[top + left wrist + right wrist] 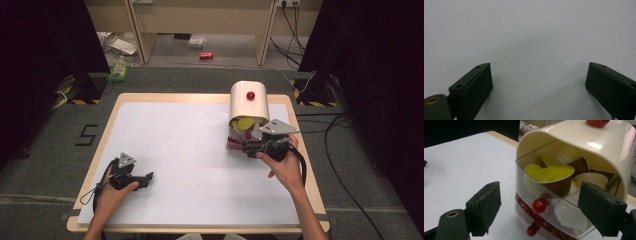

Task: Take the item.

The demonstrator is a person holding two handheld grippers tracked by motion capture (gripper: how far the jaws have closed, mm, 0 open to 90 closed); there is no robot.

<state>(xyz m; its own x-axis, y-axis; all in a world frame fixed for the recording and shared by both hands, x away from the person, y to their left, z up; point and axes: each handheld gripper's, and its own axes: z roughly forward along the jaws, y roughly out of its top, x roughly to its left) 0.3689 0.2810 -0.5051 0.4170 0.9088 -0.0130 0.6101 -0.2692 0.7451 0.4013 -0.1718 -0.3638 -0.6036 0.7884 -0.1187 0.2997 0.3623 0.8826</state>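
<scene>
Right gripper (539, 210), jaws apart, faces the cream capsule dispenser (584, 142) with its top drawer (564, 207) open. Left gripper (537, 87), jaws apart and empty, rests over the white table (529, 30).

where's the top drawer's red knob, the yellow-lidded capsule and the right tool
top drawer's red knob (539, 206), right gripper view, on the round front of the knob
yellow-lidded capsule (554, 173), right gripper view, on its yellow foil lid
right tool (546, 212), right gripper view, midway between its open jaws
</scene>
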